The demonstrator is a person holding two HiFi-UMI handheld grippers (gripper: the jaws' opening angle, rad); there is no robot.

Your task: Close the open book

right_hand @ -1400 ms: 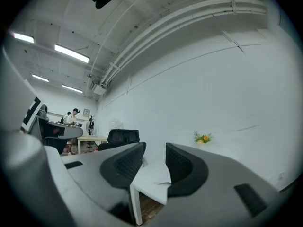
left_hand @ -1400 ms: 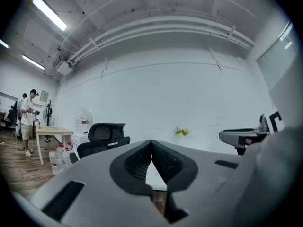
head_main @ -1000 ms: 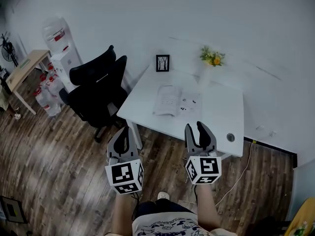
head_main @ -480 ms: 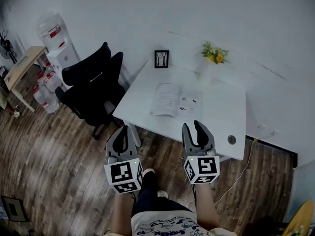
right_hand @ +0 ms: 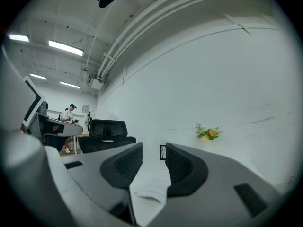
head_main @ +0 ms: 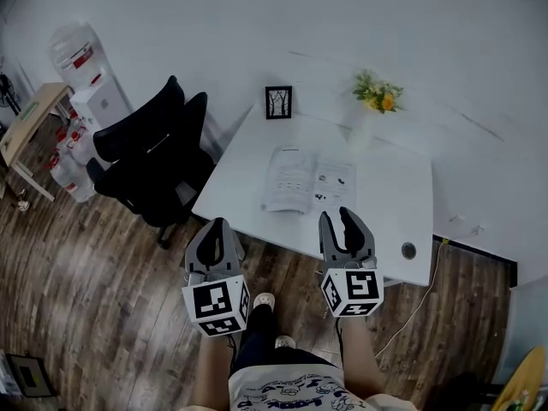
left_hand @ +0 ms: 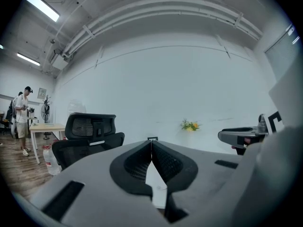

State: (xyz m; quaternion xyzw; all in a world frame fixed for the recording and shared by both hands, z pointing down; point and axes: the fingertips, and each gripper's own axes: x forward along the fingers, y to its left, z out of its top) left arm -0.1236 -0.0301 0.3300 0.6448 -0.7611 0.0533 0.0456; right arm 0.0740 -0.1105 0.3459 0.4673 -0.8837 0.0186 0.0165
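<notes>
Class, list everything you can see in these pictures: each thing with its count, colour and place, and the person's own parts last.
table: one, white, against the wall
open book: one, white pages, lying mid-table
picture frame: one, black, table's far edge
flowers: one bunch, yellow and green, right of the frame
office chair: one, black, left of the table
water dispenser: one, white, by the wall beyond the chair
water bottles: several, clear, floor beside the dispenser
side table: one, light wood, far left
cable: one, white, floor at the table's right end
bystander: one, light top, far off
left gripper: one, grey, shut, empty
right gripper: one, grey, open, empty
</notes>
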